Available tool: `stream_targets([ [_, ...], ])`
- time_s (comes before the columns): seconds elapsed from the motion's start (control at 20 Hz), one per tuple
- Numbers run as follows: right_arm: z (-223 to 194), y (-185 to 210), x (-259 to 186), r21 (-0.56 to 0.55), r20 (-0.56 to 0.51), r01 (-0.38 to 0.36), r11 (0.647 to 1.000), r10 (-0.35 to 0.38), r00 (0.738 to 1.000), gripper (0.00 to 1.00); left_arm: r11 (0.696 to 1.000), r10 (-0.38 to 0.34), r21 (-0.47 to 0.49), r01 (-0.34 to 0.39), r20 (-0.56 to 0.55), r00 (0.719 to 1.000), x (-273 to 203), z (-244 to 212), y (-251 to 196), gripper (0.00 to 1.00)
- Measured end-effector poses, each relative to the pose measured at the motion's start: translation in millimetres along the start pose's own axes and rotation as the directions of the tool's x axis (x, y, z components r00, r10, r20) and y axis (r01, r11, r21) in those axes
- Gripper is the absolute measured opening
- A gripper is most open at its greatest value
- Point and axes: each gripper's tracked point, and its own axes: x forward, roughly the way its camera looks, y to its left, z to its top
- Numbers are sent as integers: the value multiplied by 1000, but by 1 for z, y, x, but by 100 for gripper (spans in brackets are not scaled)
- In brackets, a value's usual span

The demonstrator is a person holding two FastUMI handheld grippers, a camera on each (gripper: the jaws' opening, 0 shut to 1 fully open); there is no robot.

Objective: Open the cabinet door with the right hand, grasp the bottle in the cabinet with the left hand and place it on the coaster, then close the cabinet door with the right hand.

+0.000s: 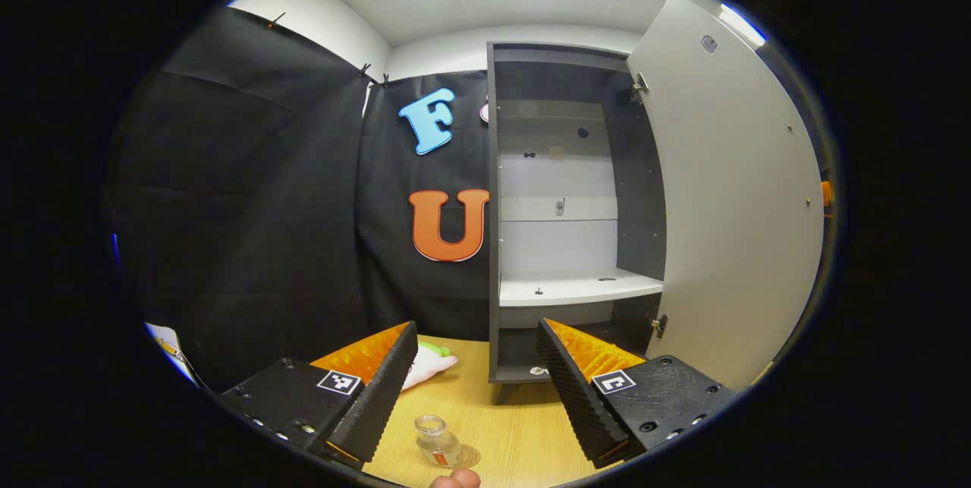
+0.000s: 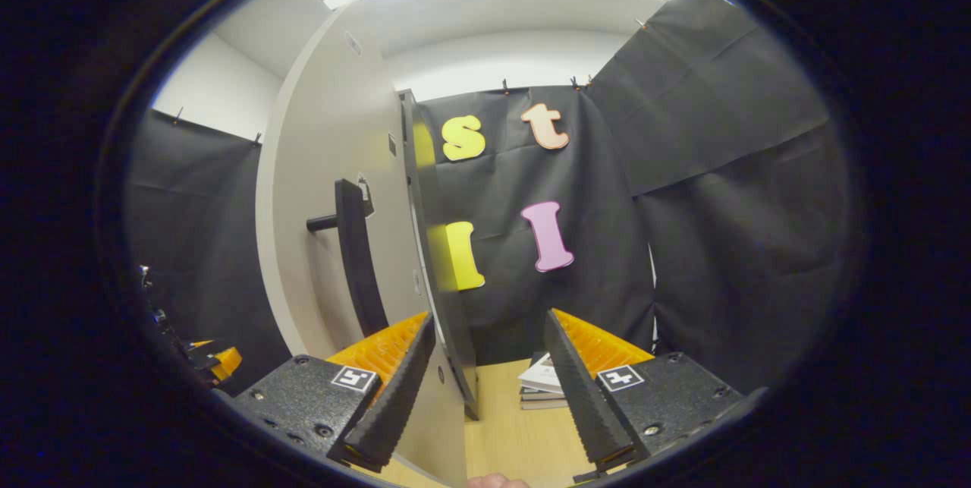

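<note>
A small clear glass bottle (image 1: 438, 441) stands upright on a round coaster (image 1: 469, 458) on the wooden table (image 1: 516, 427). It is low between the fingers of my left gripper (image 1: 476, 330), which is open and holds nothing. Beyond it the grey cabinet (image 1: 569, 169) stands with its door (image 1: 728, 199) swung wide to the right and its white shelf (image 1: 576, 289) bare. In the right gripper view, my right gripper (image 2: 489, 319) is open around the door's free edge (image 2: 432, 260). The dark handle (image 2: 355, 260) sits on the door's face (image 2: 318, 169), left of the gripper.
A white and green soft item (image 1: 431, 364) lies on the table behind the left finger. A stack of books (image 2: 543, 382) rests on the table past the door. Black cloth walls enclose the booth on all sides.
</note>
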Motion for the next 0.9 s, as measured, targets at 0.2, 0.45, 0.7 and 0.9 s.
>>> stream_targets([
  [0.2,0,-1,2,-37,-1,-8,999,7,1000,91,1000,-14,-1,14,-12,1000,-3,-5,-4,95],
  [0.45,-1,0,1,-75,-5,-26,997,26,1000,87,999,-40,-7,40,4,999,-14,-7,-15,95],
  [0.7,-6,23,-2,-60,-29,-124,990,122,992,87,999,-46,1,46,-1,999,-20,-11,-14,95],
  [0.9,-11,45,-4,-59,-49,-222,973,220,974,87,999,-38,4,38,-7,999,-24,-16,-8,94],
])
